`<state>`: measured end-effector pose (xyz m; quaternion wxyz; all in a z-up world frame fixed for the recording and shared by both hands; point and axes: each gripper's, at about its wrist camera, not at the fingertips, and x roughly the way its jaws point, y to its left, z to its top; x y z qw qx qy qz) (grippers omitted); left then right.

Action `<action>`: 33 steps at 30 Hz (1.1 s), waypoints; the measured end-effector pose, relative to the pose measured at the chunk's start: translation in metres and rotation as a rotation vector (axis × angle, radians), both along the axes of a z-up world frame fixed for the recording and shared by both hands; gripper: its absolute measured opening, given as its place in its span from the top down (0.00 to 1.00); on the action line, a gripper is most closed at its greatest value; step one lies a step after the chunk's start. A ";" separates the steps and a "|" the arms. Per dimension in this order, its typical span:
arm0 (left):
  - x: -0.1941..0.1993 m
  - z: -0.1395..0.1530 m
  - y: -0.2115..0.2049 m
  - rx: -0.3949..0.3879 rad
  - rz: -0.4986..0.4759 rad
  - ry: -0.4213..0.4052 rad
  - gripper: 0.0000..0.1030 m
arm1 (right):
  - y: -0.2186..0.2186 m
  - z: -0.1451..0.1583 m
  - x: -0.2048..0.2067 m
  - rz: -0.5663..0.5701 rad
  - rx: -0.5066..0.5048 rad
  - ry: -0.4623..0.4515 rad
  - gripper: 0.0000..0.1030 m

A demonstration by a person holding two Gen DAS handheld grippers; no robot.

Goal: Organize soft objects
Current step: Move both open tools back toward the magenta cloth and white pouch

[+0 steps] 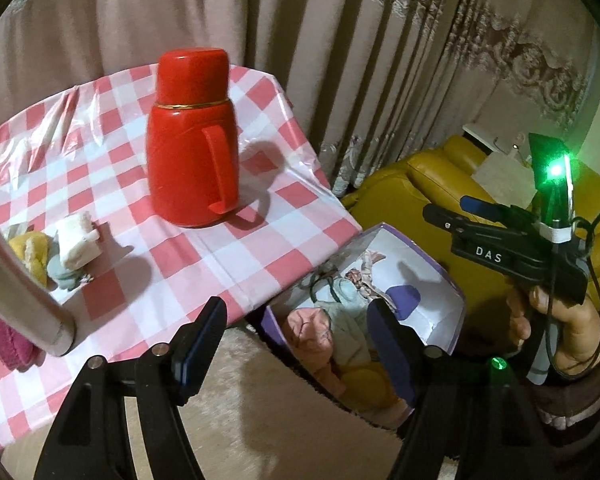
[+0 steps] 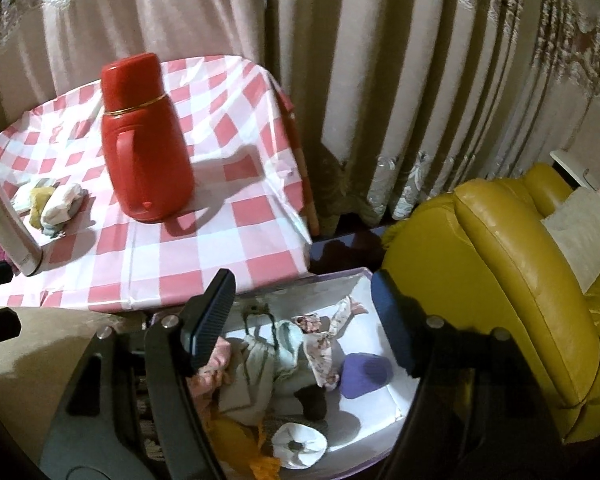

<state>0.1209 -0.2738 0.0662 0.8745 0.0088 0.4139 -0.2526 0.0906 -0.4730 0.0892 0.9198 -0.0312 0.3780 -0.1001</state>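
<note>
A white box with a purple rim (image 1: 428, 280) (image 2: 332, 286) stands on the floor beside the table and holds several soft things: pale cloth pieces, a purple bundle (image 2: 364, 374) and a white roll (image 2: 300, 444). My left gripper (image 1: 296, 344) hangs open above the box's near end with nothing between its fingers. My right gripper (image 2: 302, 320) is open over the box too, also empty; in the left wrist view the right gripper (image 1: 446, 208) shows from the side, held by a hand. A small pile of yellow, white and teal soft things (image 1: 60, 256) (image 2: 52, 204) lies on the table, and a pink one (image 1: 8, 344) lies nearer.
A tall red thermos (image 1: 192, 140) (image 2: 144, 140) stands mid-table on the pink-checked cloth (image 1: 172, 272). A metal tube (image 1: 16, 288) (image 2: 4, 220) slants across the table's left side. A yellow sofa (image 2: 500, 280) sits right of the box. Curtains hang behind.
</note>
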 end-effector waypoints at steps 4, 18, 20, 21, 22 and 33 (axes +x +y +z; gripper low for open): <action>-0.002 -0.001 0.019 -0.002 0.049 0.005 0.29 | 0.017 -0.004 0.004 0.044 0.010 0.015 0.29; -0.018 -0.001 0.127 0.045 0.313 0.011 0.29 | 0.106 -0.017 0.015 0.277 0.017 0.054 0.29; -0.019 -0.001 0.145 0.052 0.359 0.014 0.29 | 0.114 -0.018 0.017 0.301 0.029 0.055 0.29; -0.020 -0.002 0.158 0.054 0.391 0.016 0.29 | 0.120 -0.019 0.019 0.310 0.028 0.058 0.29; -0.021 -0.003 0.166 0.054 0.412 0.018 0.29 | 0.125 -0.021 0.021 0.320 0.026 0.060 0.29; -0.009 -0.020 0.249 0.050 0.607 0.068 0.29 | 0.168 -0.031 0.042 0.418 0.062 0.110 0.29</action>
